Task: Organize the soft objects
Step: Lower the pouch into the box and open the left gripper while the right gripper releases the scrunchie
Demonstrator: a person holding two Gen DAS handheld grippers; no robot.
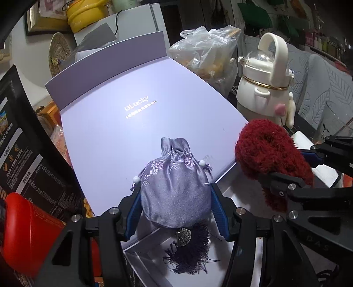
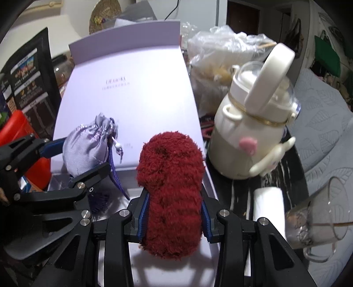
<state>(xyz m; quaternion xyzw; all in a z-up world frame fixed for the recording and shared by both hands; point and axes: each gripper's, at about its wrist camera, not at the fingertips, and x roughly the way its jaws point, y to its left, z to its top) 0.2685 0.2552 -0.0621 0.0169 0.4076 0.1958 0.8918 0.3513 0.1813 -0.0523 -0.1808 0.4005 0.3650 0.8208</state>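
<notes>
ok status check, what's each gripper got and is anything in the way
Left gripper shut on lilac pouch. Right gripper shut on red fuzzy bundle. Both over the lilac box. White bottle close on the right.

At my twelve o'clock a white wall (image 1: 19, 44) rises behind the clutter, with a dark-framed picture (image 1: 37, 19) leaning on it at eleven. A yellow tub (image 1: 86, 15) sits up there on a pale appliance (image 1: 136, 24), a black cable trailing down its face. A woven straw fan (image 1: 58, 55) stands at ten. Toward two o'clock stands a cream kettle-shaped bottle (image 2: 249, 132) on a dark marbled tabletop (image 2: 278, 174), a crumpled clear plastic bag (image 2: 220, 57) behind it. At three, a grey sofa (image 2: 324, 123) quilted with leaf shapes. A black printed carton (image 1: 24, 141) fills my nine. The light is cool, indoor, bright overhead.
</notes>
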